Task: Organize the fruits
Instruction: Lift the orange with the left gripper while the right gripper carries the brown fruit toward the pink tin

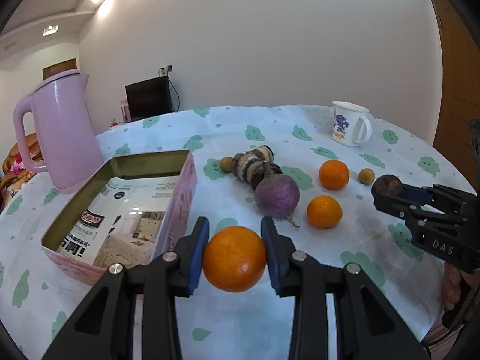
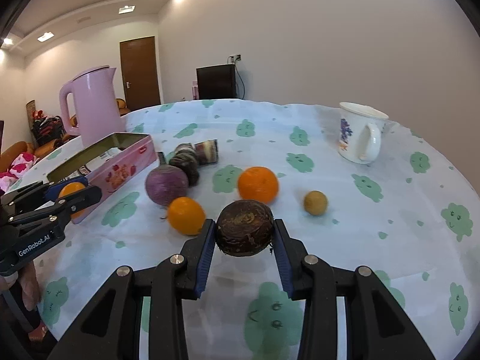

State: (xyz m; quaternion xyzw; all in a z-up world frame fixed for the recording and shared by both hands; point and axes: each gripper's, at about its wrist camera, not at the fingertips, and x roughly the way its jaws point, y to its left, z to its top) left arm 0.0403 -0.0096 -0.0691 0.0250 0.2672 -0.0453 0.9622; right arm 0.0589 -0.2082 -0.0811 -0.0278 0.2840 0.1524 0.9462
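Gripping an orange (image 1: pixel 234 258) between its blue pads, the left gripper (image 1: pixel 234 252) hangs above the cloth-covered table (image 1: pixel 270 315), just beside the near corner of the open pink tin (image 1: pixel 175 210). The right gripper (image 2: pixel 244 240) is clamped on a dark brown round root (image 2: pixel 244 228), lifted clear of the cloth. Beyond them, 2 more oranges (image 1: pixel 324 211) (image 1: pixel 334 175) lie loose near a purple turnip (image 1: pixel 277 195), with 2 small tan fruits (image 1: pixel 366 176) (image 1: pixel 226 163) and striped rolls (image 1: pixel 253 165) farther back. A pink kettle (image 1: pixel 64 132) stands behind the tin, and a white mug (image 1: pixel 349 127) sits at the far right.
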